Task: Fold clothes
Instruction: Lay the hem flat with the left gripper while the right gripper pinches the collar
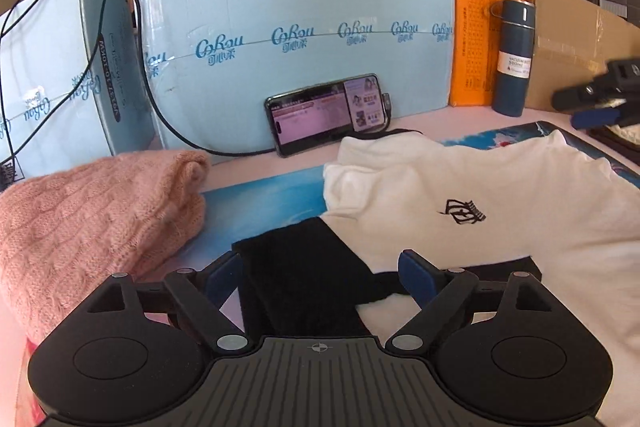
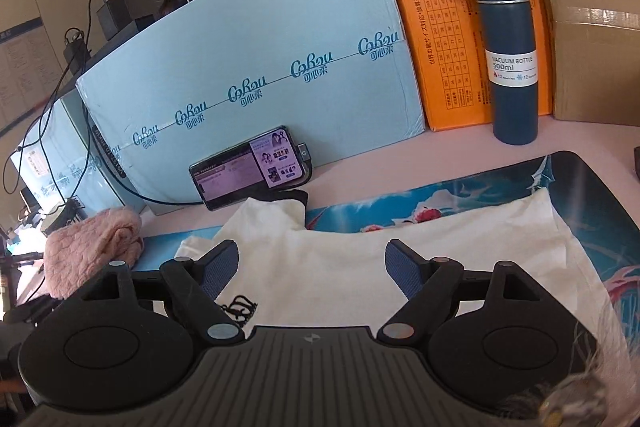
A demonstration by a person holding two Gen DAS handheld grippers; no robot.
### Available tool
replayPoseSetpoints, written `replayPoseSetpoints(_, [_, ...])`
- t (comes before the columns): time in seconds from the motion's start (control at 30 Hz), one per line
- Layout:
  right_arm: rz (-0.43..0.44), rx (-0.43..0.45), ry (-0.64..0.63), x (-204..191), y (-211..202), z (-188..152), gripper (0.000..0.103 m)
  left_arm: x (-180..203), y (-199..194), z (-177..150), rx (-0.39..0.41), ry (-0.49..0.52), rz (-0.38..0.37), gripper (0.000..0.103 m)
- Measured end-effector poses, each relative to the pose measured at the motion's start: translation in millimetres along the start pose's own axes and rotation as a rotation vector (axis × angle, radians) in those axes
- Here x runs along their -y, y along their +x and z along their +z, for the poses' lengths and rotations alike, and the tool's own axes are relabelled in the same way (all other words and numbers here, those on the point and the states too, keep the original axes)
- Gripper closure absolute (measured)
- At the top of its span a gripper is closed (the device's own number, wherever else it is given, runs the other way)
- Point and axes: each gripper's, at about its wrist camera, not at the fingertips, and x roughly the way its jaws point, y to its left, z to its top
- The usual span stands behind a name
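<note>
Wide-open, empty left hand-held gripper (image 1: 320, 277) straddles the white shirt's (image 1: 460, 195) black sleeve (image 1: 296, 267), running toward lower frame; right hand-held gripper (image 2: 312, 273) also gapes.

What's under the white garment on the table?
The white garment lies on a blue printed mat, which shows around its far and right edges. A black cloth part lies at its near left edge. Anything else beneath is covered.
</note>
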Motion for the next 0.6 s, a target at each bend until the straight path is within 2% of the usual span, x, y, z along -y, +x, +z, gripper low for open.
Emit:
replayPoseSetpoints(0.1, [0.0,-0.044,-0.006,-15,49,24,0.023,12,13,-11,-0.034,0.045,0.028,0.014])
replayPoseSetpoints(0.23, [-0.021,-0.114,-0.026,-36,119,33,0.023,2,16,-14,-0.047,-0.011,-0.013,0.009])
replayPoseSetpoints(0.43, [-0.139,-0.178,-0.037,-45,191,27,0.023,1,16,-14,-0.054,-0.024,-0.024,0.008])
replayPoseSetpoints(0.47, [-0.139,-0.159,-0.065,-47,193,25,0.031,1,16,-14,-0.054,-0.025,-0.025,0.008])
replayPoseSetpoints(0.5, [-0.14,-0.139,-0.093,-50,195,22,0.047,1,17,-14,-0.054,-0.025,-0.025,0.008])
replayPoseSetpoints(0.53, [-0.119,-0.142,-0.148,-53,197,20,0.08,1,17,-14,-0.054,-0.026,-0.026,0.008])
replayPoseSetpoints(0.6, [-0.091,-0.137,-0.248,-59,196,17,0.092,1,17,-14,-0.055,-0.027,-0.027,0.008])
